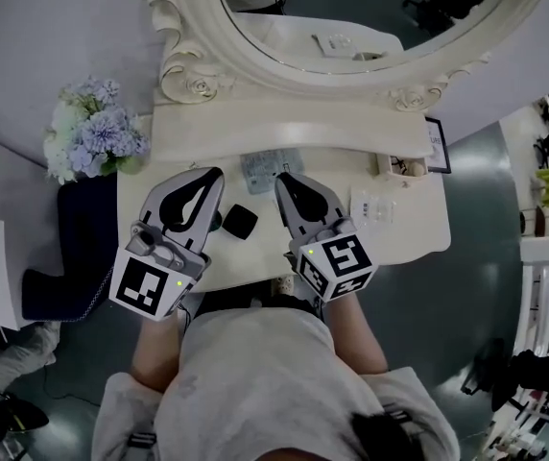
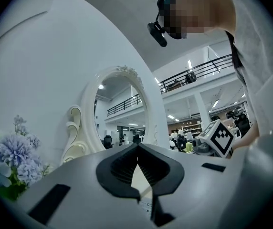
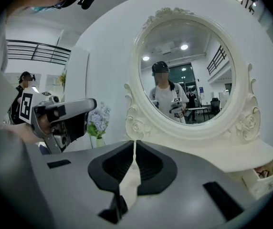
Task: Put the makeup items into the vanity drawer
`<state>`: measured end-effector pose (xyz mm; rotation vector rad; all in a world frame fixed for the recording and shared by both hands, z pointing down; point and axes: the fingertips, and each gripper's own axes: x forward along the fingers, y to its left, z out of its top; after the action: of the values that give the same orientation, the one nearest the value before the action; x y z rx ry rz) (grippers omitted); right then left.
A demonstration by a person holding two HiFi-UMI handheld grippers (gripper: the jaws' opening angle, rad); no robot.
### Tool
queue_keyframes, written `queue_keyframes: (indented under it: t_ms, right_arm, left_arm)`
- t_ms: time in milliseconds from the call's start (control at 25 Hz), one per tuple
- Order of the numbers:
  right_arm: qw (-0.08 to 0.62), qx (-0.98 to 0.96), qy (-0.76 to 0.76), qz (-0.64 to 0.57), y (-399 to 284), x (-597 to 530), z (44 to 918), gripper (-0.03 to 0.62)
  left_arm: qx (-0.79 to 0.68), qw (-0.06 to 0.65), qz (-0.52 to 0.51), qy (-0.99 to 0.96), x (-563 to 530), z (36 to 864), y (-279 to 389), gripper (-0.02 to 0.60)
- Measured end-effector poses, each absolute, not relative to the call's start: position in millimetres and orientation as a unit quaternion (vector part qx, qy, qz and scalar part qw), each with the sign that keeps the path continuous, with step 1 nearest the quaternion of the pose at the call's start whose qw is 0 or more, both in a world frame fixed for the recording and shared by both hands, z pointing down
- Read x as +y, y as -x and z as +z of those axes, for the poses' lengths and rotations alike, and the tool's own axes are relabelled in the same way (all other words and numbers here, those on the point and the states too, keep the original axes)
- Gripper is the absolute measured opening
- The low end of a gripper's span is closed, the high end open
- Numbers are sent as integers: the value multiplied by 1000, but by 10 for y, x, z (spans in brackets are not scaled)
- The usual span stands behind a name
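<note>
On the cream vanity tabletop (image 1: 404, 233) a black square compact (image 1: 240, 221) lies between my two grippers, with a small black round item (image 1: 216, 221) beside it. A pale blue-grey packet (image 1: 267, 168) lies just past the tips, and a clear case (image 1: 371, 206) sits to the right. My left gripper (image 1: 219, 171) (image 2: 137, 147) hovers over the table's left part, shut and empty. My right gripper (image 1: 280, 175) (image 3: 135, 142) is beside it, also shut with nothing between its jaws. Both point toward the oval mirror (image 3: 186, 80). The person's body hides the table's front.
A bunch of pale blue flowers (image 1: 92, 128) stands at the table's left end. A dark padded seat (image 1: 73, 248) is left of the table. A small open compartment (image 1: 404, 166) and a framed card (image 1: 438, 145) sit at the back right under the mirror shelf.
</note>
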<state>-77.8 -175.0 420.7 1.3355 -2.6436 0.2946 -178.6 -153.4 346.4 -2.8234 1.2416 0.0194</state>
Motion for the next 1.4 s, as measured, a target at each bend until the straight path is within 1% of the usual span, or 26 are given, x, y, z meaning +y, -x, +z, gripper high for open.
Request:
queue_keyframes:
  t_ms: [200, 560, 600, 640, 760, 960, 1080, 1400]
  right_arm:
    - [114, -881, -443, 123, 882, -1694, 4532, 28]
    - [193, -881, -396, 170, 1078, -1476, 5193, 35]
    - [204, -882, -388, 175, 1100, -1448, 5269, 71]
    - [214, -882, -379, 178, 1121, -1417, 5343, 121]
    - [245, -885, -352, 183, 1182, -1325, 5549, 138]
    - [302, -885, -306, 181, 1272, -1181, 5877, 222]
    - [331, -880, -292, 177, 1304, -1136, 6036, 256]
    - [372, -871, -277, 165, 1361, -1126, 6219, 293]
  left_arm:
    - [391, 18, 4, 920, -1560, 3606, 1860, 14]
    - [379, -3, 0, 925, -1566, 3817, 1938, 14]
    - [378, -5, -1, 926, -1569, 3835, 1946, 14]
    - [377, -7, -1, 926, -1572, 3851, 1953, 14]
    - [375, -10, -1, 927, -1580, 3882, 1973, 14]
    - [372, -15, -4, 928, -1602, 3918, 2010, 14]
    - [371, -16, -4, 928, -1621, 3941, 2035, 14]
    - [369, -22, -9, 929, -1676, 3987, 2062, 14]
